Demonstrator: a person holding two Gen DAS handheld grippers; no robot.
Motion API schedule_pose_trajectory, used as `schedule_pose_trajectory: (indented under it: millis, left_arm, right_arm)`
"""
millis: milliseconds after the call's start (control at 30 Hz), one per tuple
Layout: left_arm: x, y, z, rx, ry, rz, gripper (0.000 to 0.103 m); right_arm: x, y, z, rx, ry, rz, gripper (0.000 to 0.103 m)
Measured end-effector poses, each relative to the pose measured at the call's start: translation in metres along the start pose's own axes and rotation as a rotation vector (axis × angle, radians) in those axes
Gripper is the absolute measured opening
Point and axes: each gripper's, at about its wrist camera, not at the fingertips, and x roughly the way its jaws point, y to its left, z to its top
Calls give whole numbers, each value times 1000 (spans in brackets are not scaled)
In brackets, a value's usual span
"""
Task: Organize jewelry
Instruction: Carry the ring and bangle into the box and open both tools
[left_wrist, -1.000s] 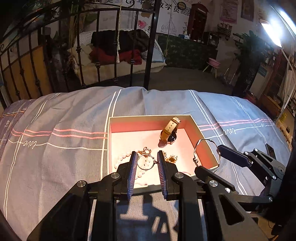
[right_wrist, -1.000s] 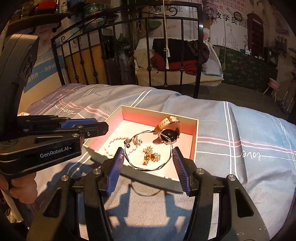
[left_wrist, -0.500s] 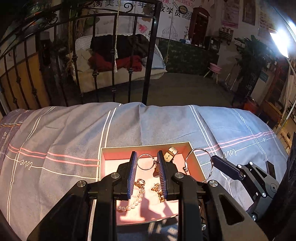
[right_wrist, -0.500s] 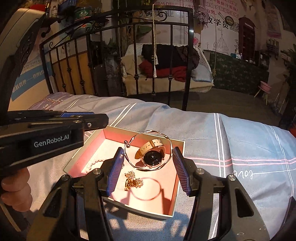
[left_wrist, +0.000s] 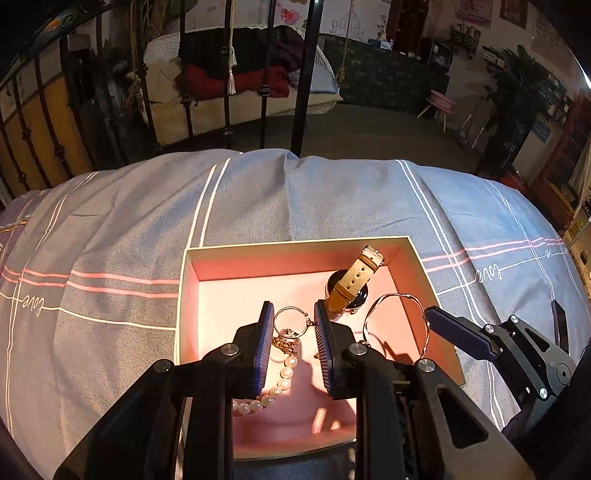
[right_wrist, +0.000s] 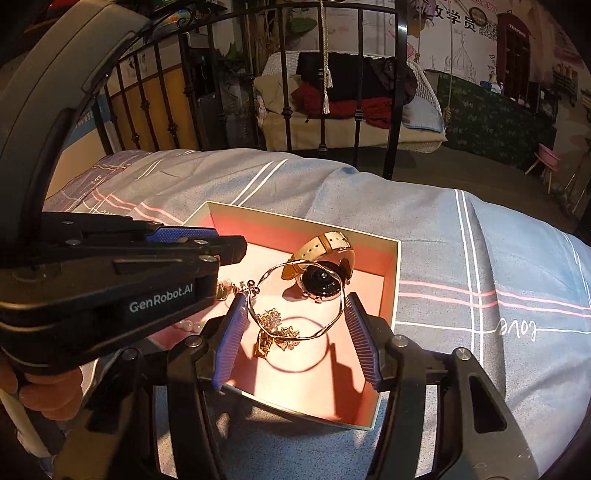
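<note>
A pink-lined open box (left_wrist: 295, 245) (right_wrist: 388, 280) lies on the bed. My left gripper (left_wrist: 291, 325) is shut on a small gold ring (left_wrist: 281, 316) and holds it over the box. My right gripper (right_wrist: 295, 314) is shut on a thin silver bangle (right_wrist: 334, 319) (left_wrist: 426, 325) and holds it over the box's right half. In the box lie a watch with a tan strap (left_wrist: 351, 284) (right_wrist: 321, 277), a pearl bracelet (left_wrist: 275, 387) and gold pieces (right_wrist: 275, 332).
The box rests on a grey-blue striped bedcover (left_wrist: 110, 240) (right_wrist: 480, 258). A black iron bed rail (left_wrist: 303, 74) (right_wrist: 391, 92) stands behind it. My left gripper's body (right_wrist: 110, 280) fills the left of the right wrist view.
Both grippers have moved over the box, each still holding its piece. The left one's ring now hangs above the pearl bracelet; the bangle now hangs above the gold pieces in front of the watch.
</note>
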Motion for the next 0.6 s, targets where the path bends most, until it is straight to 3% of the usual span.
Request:
schedule_pose_trajectory:
  millis: [300, 600]
  left_arm:
    - [12, 3, -3, 5, 58, 11, 22]
    - [25, 6, -8, -3, 95, 18, 22]
  right_arm:
    - [12, 8, -1, -39, 72, 22, 55]
    - [16, 10, -4, -40, 91, 24, 55]
